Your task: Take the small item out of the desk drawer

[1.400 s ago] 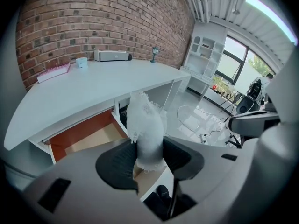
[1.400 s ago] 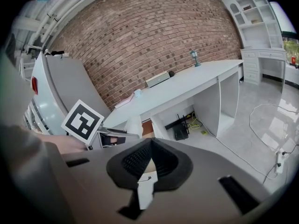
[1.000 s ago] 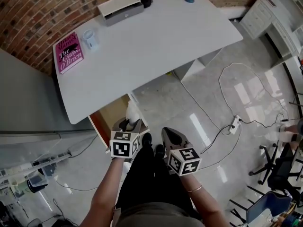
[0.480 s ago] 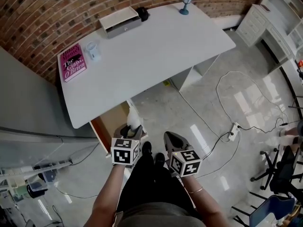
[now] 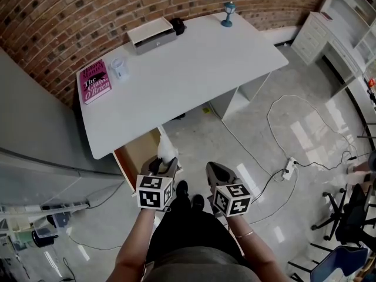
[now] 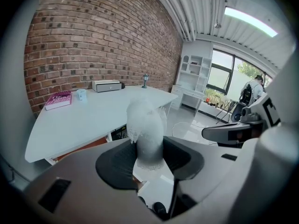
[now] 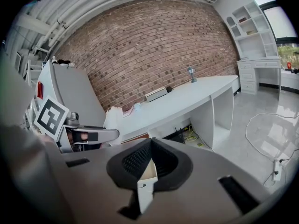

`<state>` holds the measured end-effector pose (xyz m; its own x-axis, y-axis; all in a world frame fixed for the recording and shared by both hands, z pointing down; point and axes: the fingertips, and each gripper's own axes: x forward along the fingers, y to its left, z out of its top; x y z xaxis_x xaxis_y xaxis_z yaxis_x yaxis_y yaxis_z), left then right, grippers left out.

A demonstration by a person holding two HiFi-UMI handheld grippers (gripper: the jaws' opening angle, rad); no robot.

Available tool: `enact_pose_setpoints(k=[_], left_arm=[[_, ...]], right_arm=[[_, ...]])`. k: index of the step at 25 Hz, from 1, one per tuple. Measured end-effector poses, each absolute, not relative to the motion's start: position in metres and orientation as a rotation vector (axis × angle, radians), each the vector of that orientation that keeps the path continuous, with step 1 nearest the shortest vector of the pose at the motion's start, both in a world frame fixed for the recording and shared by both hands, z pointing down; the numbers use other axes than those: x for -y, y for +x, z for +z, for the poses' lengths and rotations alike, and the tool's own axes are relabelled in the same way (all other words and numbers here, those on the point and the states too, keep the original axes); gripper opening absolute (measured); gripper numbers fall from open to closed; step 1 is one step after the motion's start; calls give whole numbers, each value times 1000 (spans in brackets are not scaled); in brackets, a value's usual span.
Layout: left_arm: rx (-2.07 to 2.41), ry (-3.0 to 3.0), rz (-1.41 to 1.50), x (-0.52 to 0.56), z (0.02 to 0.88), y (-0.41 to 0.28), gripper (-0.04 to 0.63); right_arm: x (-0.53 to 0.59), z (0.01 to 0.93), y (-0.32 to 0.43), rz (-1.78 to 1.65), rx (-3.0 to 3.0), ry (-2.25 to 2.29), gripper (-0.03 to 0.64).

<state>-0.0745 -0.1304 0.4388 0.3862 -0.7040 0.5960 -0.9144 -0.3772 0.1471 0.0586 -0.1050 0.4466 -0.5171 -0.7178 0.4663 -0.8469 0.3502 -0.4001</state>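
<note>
Left gripper [image 5: 163, 164]: jaws wide apart but clamped on the small item [image 6: 146, 125], a whitish, frosted-looking lump w/ a lacy edge. Both pads [image 6: 117, 164] press its lower half. The item's long axis runs along the jaws, rounded end pointing up and fwd toward the desk [image 5: 194, 69], and the upper half sticks out past the fingertips. In the head view it sits over the front right corner of the open drawer [image 5: 136, 153] (under the desk's left end). The drawer's inside is wood-brown; what lies in it can't be made out.

Right gripper [image 5: 215, 171]: jaws closed tip to tip, nothing btw them, held just beside the left one, over the floor [image 5: 264, 116].

On the desktop, well apart from both grippers:
- pink book [image 5: 94, 81]
- small clear cup [image 5: 118, 69] beside the book
- white box [image 5: 151, 34] w/ a black thing [image 5: 177, 24] at its end
- blue figurine [image 5: 228, 13]
</note>
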Motion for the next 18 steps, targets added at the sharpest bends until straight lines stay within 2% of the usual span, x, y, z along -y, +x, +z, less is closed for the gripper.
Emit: enact_pose_setpoints(k=[18], left_arm=[[1485,2234,458,115,394,-81,179]], right_arm=[[105,424,72,843,2439,1442,5]])
